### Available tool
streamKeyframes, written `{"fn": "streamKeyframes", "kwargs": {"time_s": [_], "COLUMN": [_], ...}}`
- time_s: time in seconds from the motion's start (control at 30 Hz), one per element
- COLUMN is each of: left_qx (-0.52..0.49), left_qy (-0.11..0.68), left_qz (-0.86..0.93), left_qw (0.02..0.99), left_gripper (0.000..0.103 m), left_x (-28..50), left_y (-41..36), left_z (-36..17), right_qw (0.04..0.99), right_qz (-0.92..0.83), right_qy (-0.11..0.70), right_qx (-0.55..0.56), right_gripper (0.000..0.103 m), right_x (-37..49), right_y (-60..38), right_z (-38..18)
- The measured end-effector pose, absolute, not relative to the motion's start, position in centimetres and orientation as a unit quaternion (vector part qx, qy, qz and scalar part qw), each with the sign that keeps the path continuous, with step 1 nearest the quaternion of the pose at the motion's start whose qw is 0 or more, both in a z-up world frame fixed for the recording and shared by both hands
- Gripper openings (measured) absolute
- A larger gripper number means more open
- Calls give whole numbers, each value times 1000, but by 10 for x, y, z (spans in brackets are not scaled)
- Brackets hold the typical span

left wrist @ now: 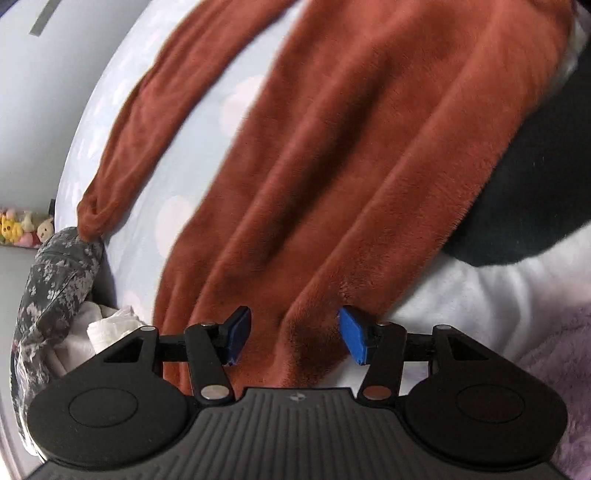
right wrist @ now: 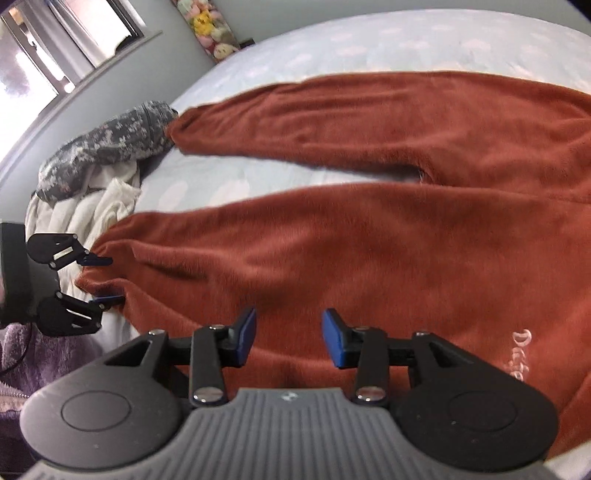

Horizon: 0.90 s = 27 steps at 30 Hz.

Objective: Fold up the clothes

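Note:
A rust-brown fleece top (left wrist: 332, 166) lies spread flat on a pale blue cloud-print bed sheet (left wrist: 207, 147). My left gripper (left wrist: 294, 326) hangs open over its lower hem, with a soft fold of fleece lying between the blue pads (left wrist: 238, 332) but not pinched. In the right wrist view the fleece top (right wrist: 369, 240) fills the middle, one sleeve stretching left, white lettering at the right. There the left gripper (right wrist: 110, 280) straddles the hem corner at far left. My right gripper (right wrist: 289, 328) is open just above the body of the top, with nothing gripped.
A grey camouflage garment (right wrist: 110, 147) and crumpled white cloth (right wrist: 92, 214) lie at the sleeve's end. Purple fluffy fabric (right wrist: 55, 354) sits at the near left. Plush toys (right wrist: 210, 22) and a window (right wrist: 37, 55) stand beyond the bed. A dark shape (left wrist: 535, 184) covers the top's right side.

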<state>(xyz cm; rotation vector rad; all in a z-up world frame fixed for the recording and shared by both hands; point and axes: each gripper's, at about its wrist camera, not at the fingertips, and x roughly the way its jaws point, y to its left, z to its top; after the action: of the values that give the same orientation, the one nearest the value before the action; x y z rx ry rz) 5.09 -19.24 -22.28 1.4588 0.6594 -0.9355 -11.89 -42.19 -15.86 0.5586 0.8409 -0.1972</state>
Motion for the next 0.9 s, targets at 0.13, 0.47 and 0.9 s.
{"fn": "streamKeyframes", "kwargs": {"time_s": [0.13,0.47,0.9], "left_qx": [591,485,465], "left_qy": [318,301,300], "left_qz": [-401,-387,-384], "left_qw": [623,724,739], "left_gripper": [20,3,3], "left_x": [56,72,76], "left_y": [-193,-180,-178], "left_z": [-227,-178,-166], "right_qw": [872,846,843], "right_qz": [-90,-82,-61], "right_qy": [425,512,523], "right_qx": [224,122,-108], "right_gripper": [45,67,21], "right_x": [-115,-123,-106], "right_y": [-417,-398,-337], "right_z": [-144,-157,-181]}}
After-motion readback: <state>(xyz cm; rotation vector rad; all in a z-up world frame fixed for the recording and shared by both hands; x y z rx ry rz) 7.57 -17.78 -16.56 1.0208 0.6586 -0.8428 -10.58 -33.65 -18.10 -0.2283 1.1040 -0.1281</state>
